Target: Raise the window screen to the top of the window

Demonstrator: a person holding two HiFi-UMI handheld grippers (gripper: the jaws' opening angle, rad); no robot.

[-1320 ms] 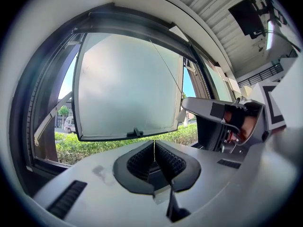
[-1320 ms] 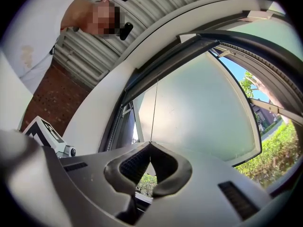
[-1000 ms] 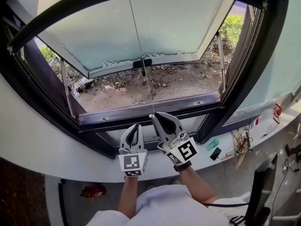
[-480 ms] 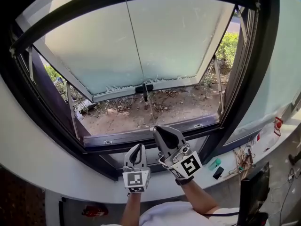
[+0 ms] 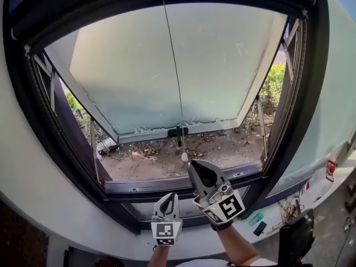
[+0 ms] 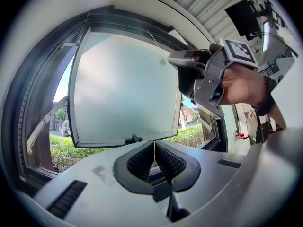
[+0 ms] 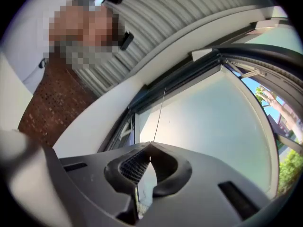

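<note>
A thin pull cord (image 5: 173, 82) hangs from the dark screen bar (image 5: 111, 16) that lies across the top of the window opening. The cord ends in a small white bead (image 5: 184, 157). My right gripper (image 5: 192, 163) points upward and is shut on the cord's lower end, with the bead just off its tips. In the right gripper view the cord (image 7: 159, 115) runs straight down into the closed jaws (image 7: 150, 148). The left gripper view shows the right gripper (image 6: 171, 60) with the bead (image 6: 162, 62) at its tip. My left gripper (image 5: 166, 200) stays lower, level, shut and empty (image 6: 154, 143).
A frosted pane (image 5: 211, 65) is swung outward, its black handle (image 5: 177, 131) on the lower edge. Bare soil and a hedge (image 5: 273, 82) lie outside. The dark window frame (image 5: 303, 115) and white sill (image 5: 78, 227) surround the opening. Small items (image 5: 256, 222) lie at lower right.
My right gripper has risen with the cord's end, from the sill level to in front of the opening. The head view has tilted up. My left gripper has hardly moved.
</note>
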